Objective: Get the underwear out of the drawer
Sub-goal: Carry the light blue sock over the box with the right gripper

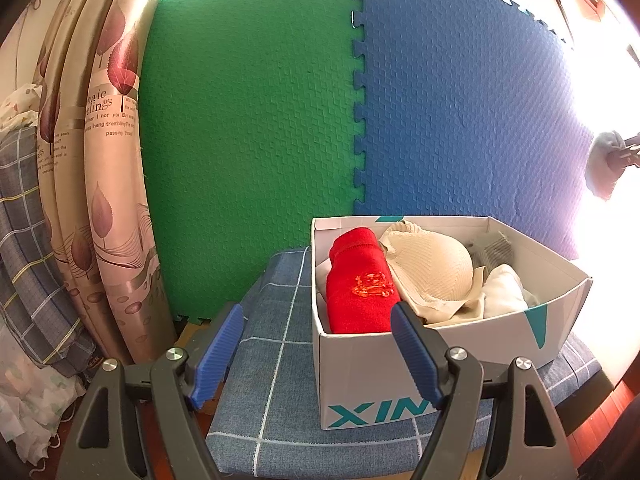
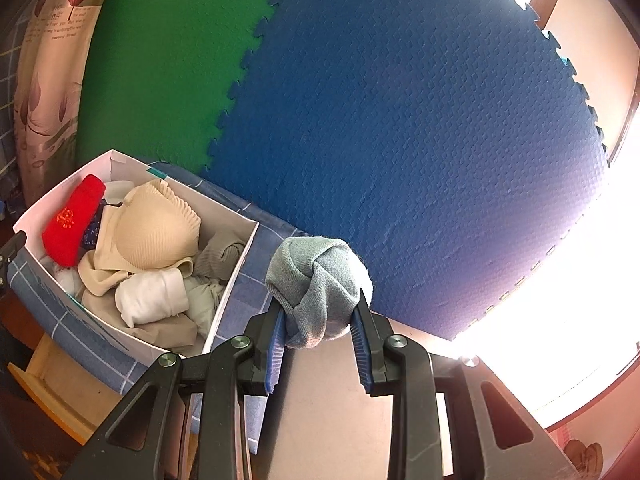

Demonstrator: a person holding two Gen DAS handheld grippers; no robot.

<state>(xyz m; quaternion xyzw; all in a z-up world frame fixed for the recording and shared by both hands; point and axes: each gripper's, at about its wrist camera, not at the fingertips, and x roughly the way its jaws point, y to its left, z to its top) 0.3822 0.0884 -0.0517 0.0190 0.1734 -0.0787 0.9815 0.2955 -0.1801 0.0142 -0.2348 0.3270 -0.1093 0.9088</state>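
A white cardboard box (image 1: 400, 368) (image 2: 224, 304) serves as the drawer and stands on a blue checked cloth. Inside lie a red rolled garment (image 1: 360, 284) (image 2: 74, 220), a cream bra (image 1: 432, 268) (image 2: 156, 228), white folded pieces (image 1: 504, 292) (image 2: 152, 300) and a grey piece (image 1: 494, 250) (image 2: 222, 258). My right gripper (image 2: 320, 320) is shut on a rolled grey-blue garment (image 2: 318, 280), held up to the right of the box; the same bundle (image 1: 604, 164) shows at the right edge of the left wrist view. My left gripper (image 1: 316, 344) stands open at the box's near left corner, holding nothing.
Green (image 1: 248, 140) and blue (image 1: 460, 120) foam mats stand upright behind the box. A leaf-print curtain (image 1: 112, 200) and checked bedding (image 1: 24, 220) hang at the left. A grey surface (image 2: 332, 400) lies beneath the right gripper. Strong window glare fills the right side.
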